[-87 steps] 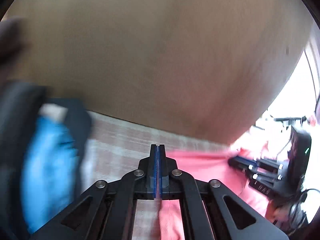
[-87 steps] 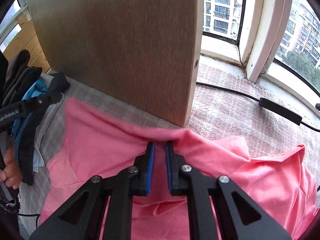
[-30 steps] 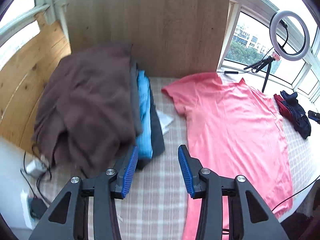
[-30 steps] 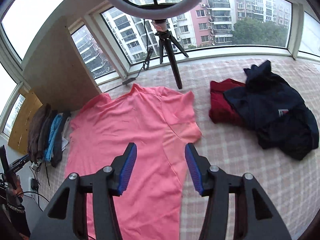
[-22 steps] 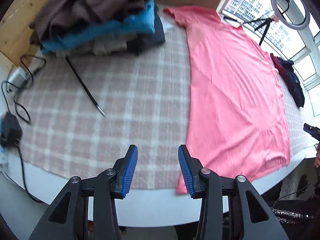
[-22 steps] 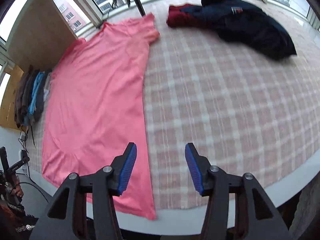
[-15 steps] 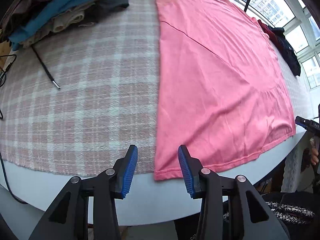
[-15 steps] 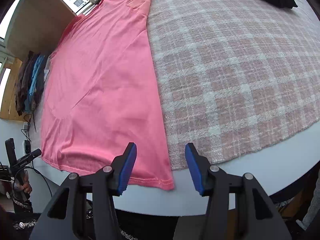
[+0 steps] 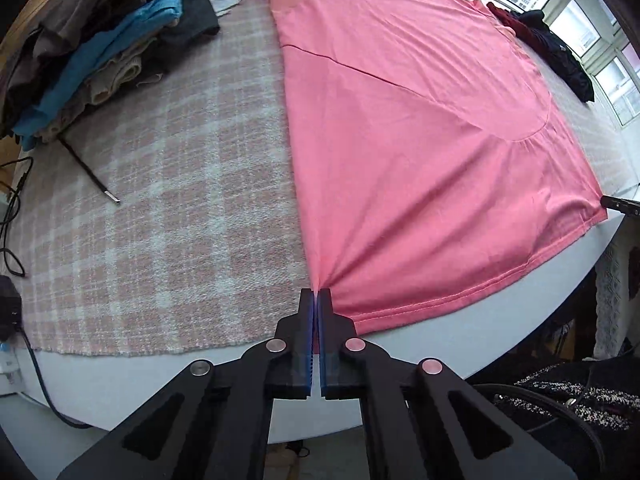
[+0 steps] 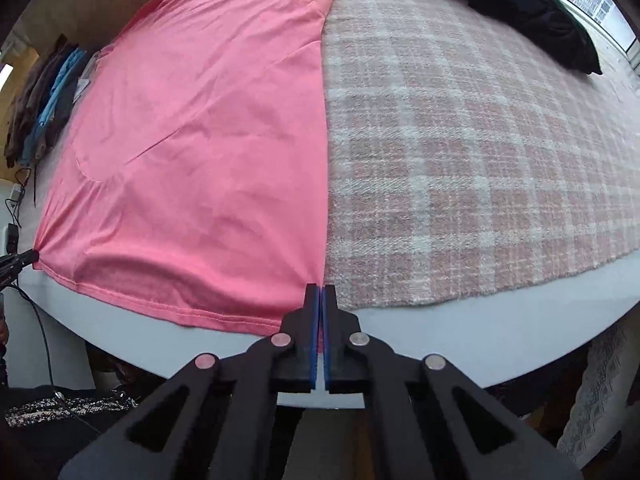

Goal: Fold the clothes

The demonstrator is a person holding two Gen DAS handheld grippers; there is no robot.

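A pink T-shirt (image 9: 408, 136) (image 10: 200, 132) lies spread flat on the checked tablecloth (image 9: 168, 200), its hem hanging at the table's near edge. My left gripper (image 9: 318, 294) is shut on the shirt's bottom left hem corner, and creases fan out from the pinch. At the bottom right hem corner my right gripper (image 10: 320, 290) is shut on the cloth as well. The tip of the other gripper shows at the far hem corner in each view, as my right gripper (image 9: 620, 204) and my left gripper (image 10: 16, 260).
A stack of folded clothes (image 9: 92, 40) in brown, blue and beige sits at the far left. Dark and red garments (image 10: 520, 4) lie at the far right by the windows. A thin black rod (image 9: 88, 172) and cables (image 9: 12, 208) lie at the left edge.
Both grippers came down from above the table to the near edge and closed on the shirt's two hem corners; half a second ago their jaws were still apart around the corners.
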